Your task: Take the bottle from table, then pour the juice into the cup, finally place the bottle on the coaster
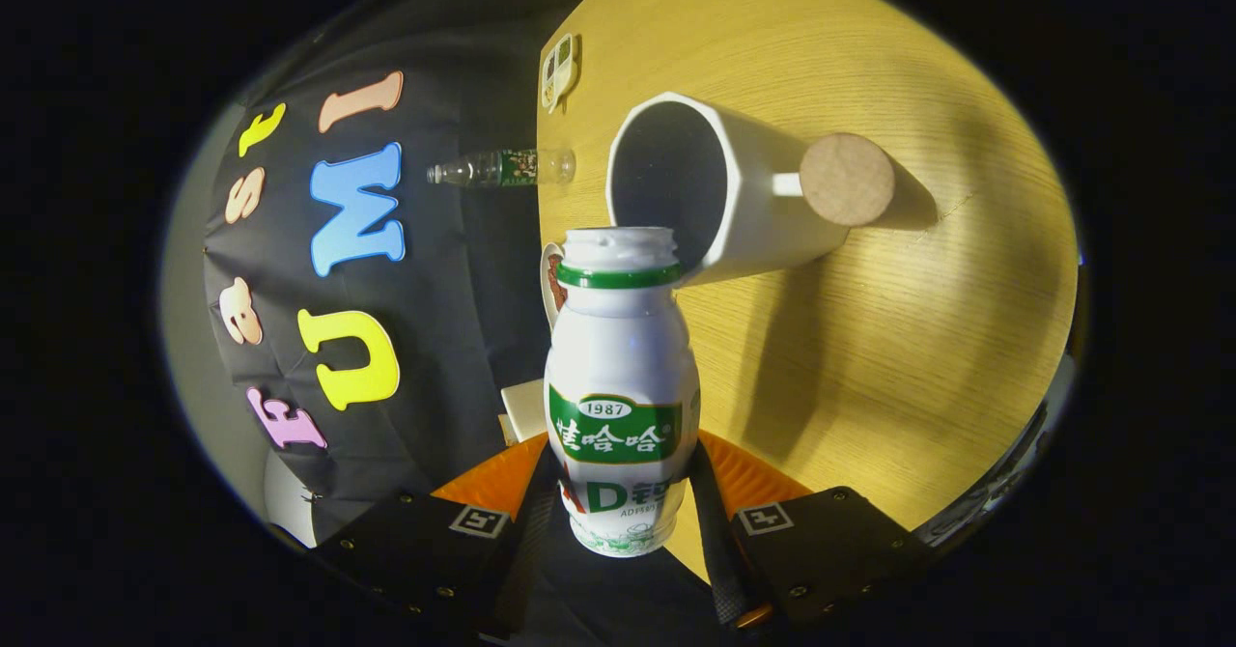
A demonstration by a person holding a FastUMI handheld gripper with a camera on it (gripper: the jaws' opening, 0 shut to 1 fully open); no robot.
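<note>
A small white juice bottle [621,377] with a green label and green neck ring sits between my fingers, with my gripper [623,497] shut on its lower body. The whole scene appears rolled sideways, so the bottle lies tipped relative to the wooden table [898,357]. Its open, capless mouth touches or nearly touches the rim of the white cup [719,198], which has a dark inside. No liquid is visible in the stream or in the cup. Just past the cup's far side lies the round cork coaster [847,179] on the table.
A clear plastic bottle [502,167] stands at the table's edge beside the cup. A small white device [559,70] lies farther along that edge. A white block [526,407] shows behind the held bottle. Open wood surrounds the coaster.
</note>
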